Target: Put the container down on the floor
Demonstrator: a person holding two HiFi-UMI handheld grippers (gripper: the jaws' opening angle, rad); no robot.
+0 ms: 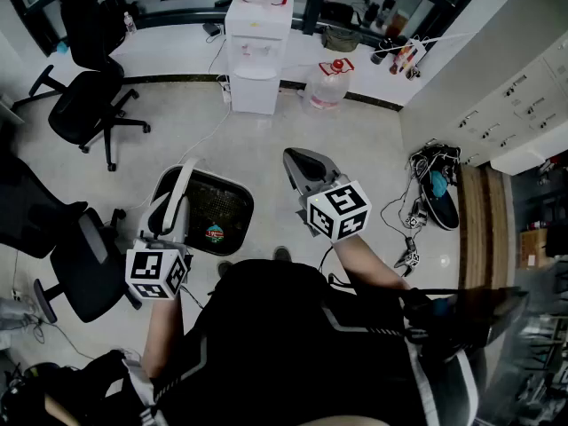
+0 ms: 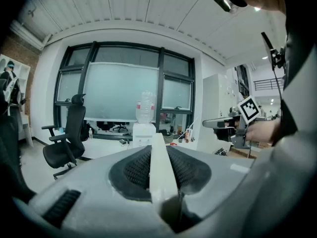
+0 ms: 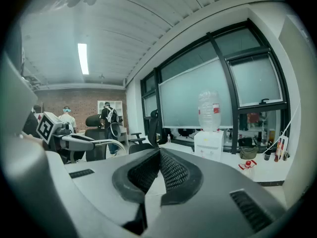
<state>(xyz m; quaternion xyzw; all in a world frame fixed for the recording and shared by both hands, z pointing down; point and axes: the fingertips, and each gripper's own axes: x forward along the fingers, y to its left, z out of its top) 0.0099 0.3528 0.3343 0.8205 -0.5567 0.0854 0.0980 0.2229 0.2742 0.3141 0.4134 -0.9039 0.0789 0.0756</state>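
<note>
The container (image 1: 213, 216) is a black bin with a white rim, seen in the head view left of centre above the pale floor; a small colourful item lies inside it. My left gripper (image 1: 170, 204) is shut on its left rim. In the left gripper view that white rim strip (image 2: 159, 167) runs between the two dark pads (image 2: 133, 170) and past their tips. My right gripper (image 1: 295, 156) hangs to the right of the container, apart from it. Its jaws (image 3: 159, 151) meet at the tips with nothing between them.
A white water dispenser (image 1: 257, 51) and a spare water jug (image 1: 328, 82) stand by the far wall. Black office chairs are at the left (image 1: 84, 105) and near left (image 1: 84, 264). Cables and shoes (image 1: 435, 189) lie by the lockers at the right.
</note>
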